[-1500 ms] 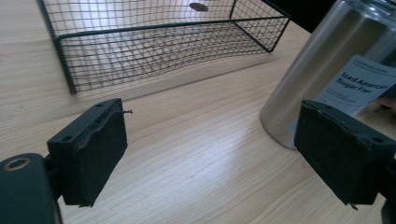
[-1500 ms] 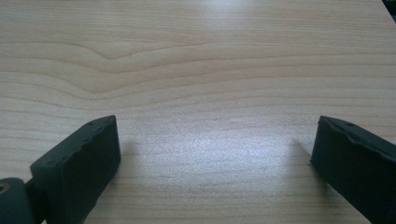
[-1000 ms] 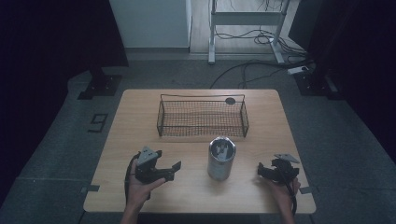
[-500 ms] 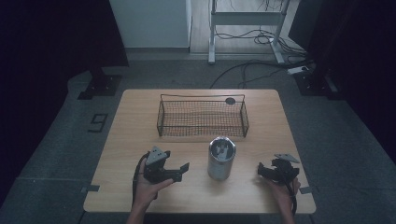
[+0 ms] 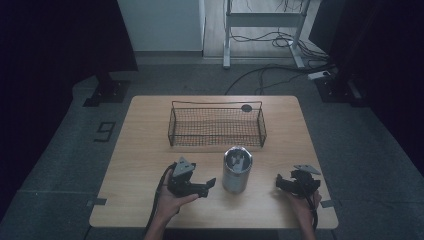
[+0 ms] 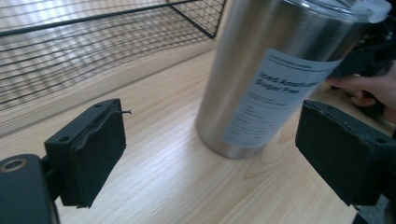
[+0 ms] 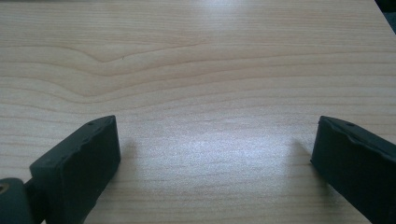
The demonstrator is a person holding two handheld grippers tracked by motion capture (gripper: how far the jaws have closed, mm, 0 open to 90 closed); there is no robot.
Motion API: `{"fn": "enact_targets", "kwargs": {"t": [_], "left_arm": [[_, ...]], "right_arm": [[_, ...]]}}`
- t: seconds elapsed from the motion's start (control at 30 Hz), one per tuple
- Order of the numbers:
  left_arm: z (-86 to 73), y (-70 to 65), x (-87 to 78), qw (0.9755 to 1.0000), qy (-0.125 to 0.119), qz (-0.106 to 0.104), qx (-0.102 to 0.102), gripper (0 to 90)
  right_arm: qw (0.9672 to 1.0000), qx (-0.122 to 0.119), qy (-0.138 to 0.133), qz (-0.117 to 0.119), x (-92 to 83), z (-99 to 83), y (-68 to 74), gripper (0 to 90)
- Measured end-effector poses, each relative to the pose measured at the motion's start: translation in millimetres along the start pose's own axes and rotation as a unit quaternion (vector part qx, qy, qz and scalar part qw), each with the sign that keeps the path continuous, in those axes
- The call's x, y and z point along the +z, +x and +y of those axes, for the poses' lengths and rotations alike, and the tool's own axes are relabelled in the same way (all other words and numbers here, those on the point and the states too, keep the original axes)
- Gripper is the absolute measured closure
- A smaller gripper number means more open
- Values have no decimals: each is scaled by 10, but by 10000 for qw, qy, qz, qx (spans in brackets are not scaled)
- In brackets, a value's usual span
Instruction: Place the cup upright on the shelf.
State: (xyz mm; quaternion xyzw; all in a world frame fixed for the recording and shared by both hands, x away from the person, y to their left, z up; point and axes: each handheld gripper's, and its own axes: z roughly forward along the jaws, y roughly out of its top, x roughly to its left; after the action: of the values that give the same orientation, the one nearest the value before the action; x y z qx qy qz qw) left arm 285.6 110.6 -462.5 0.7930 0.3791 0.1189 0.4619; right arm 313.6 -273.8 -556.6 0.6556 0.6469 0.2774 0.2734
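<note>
Wooden table (image 5: 145, 150): wire basket (image 5: 217, 125) sits at the far middle. Steel cup (image 5: 236, 169) stands upright near of the basket, well apart from it, paper label facing the left gripper (image 5: 209, 184). Left gripper jaws spread wide, just left of the cup, not touching. Right gripper (image 5: 280, 182) spread, over bare wood at right.

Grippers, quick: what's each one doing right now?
Left gripper: open, holding nothing, jaws either side of the steel tumbler.
Right gripper: open, holding nothing, over the table.
</note>
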Motion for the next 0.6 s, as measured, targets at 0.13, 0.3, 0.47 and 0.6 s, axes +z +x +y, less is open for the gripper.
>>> {"fn": "enact_targets", "kwargs": {"t": [0.13,0.3,0.47,0.6], "left_arm": [[38,-82,71,9999,35,-85,81,89],[85,-155,137,9996,34,-225,151,67],[138,-184,177,9995,32,-243,173,61],[155,-221,220,9991,50,-340,237,44]], "right_arm": [[10000,6,4,-2,-1,0,1,10],[10000,-1,1,0,0,0,0,10],[10000,16,4,-9,0,0,1,9],[10000,14,4,-13,1,1,-1,10]]}}
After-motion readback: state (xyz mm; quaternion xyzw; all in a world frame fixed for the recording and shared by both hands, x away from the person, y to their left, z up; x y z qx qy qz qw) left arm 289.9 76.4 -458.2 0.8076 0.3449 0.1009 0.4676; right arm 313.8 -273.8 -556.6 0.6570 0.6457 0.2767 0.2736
